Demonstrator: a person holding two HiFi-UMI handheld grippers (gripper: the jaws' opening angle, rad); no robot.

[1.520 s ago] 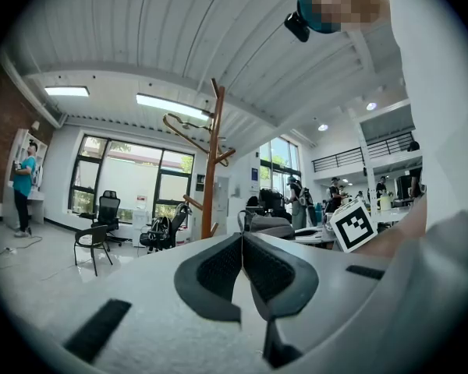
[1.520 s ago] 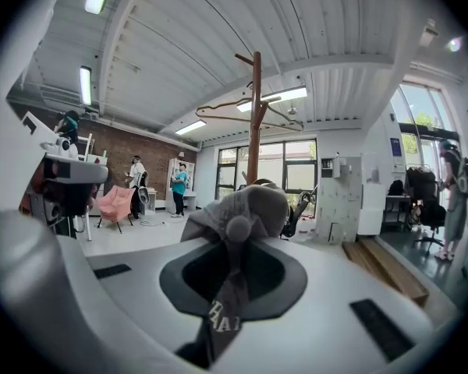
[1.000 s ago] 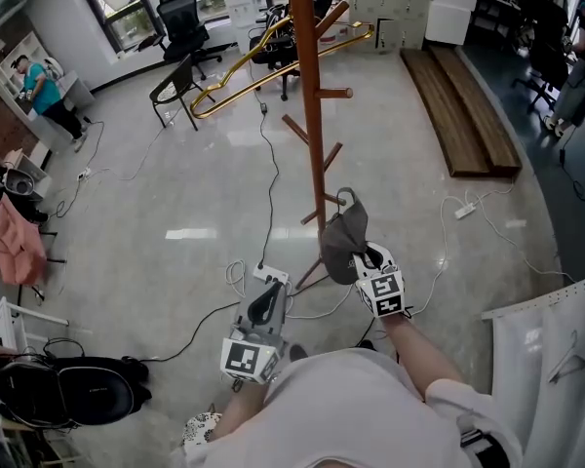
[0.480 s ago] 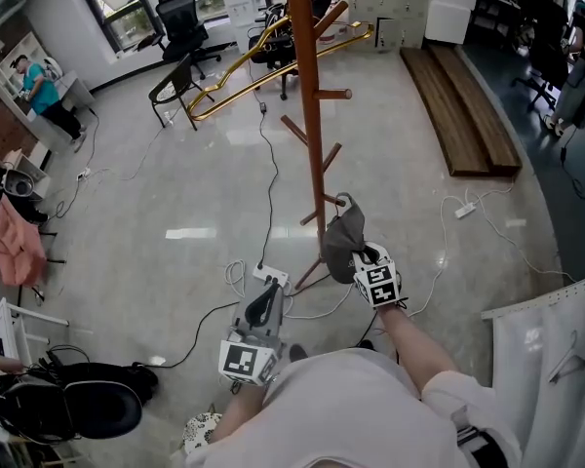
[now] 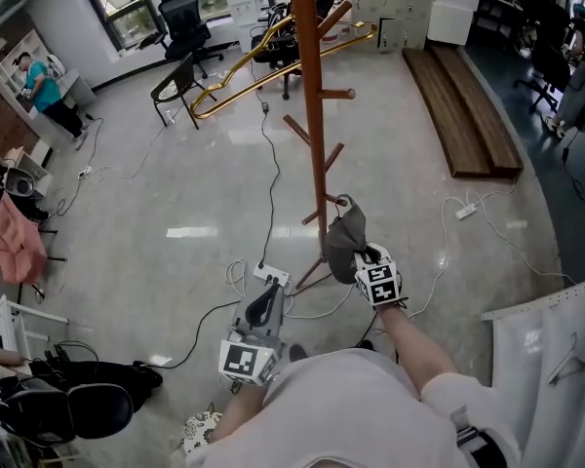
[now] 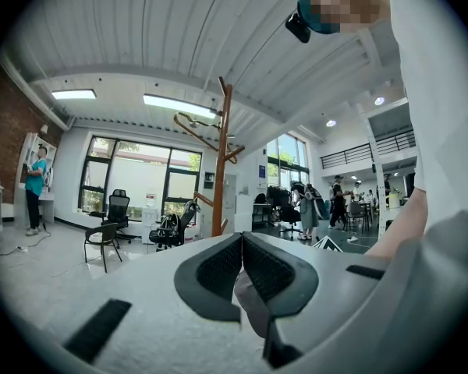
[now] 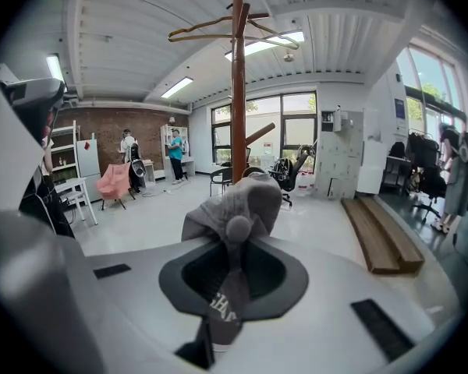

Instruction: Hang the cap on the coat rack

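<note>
The cap [image 5: 344,244] is hanging pinched in my right gripper's [image 5: 364,259] nearly shut jaws, just beside the coat rack [image 5: 313,115], so I am aiming its back loop squarely over a low peg [image 5: 330,200] while my left gripper [image 5: 264,305] is idling closed and empty.

One cap [image 5: 343,245], one rack [image 5: 312,96], two tools [image 5: 265,298] [image 5: 367,257]

I can't read a whole word anywhere. The cap [image 7: 238,209] carries white lettering on the strip pinched in the jaws, but I only catch a few tilted, cut-off letters, too partial to spell out. The right cube [image 5: 381,287] and the left cube [image 5: 244,361] show black-and-white square markers, patterns rather than letters. The blue sign [image 6: 263,173] on a pillar and the white sheet [image 6: 150,199] at the window are too small to read.
</note>
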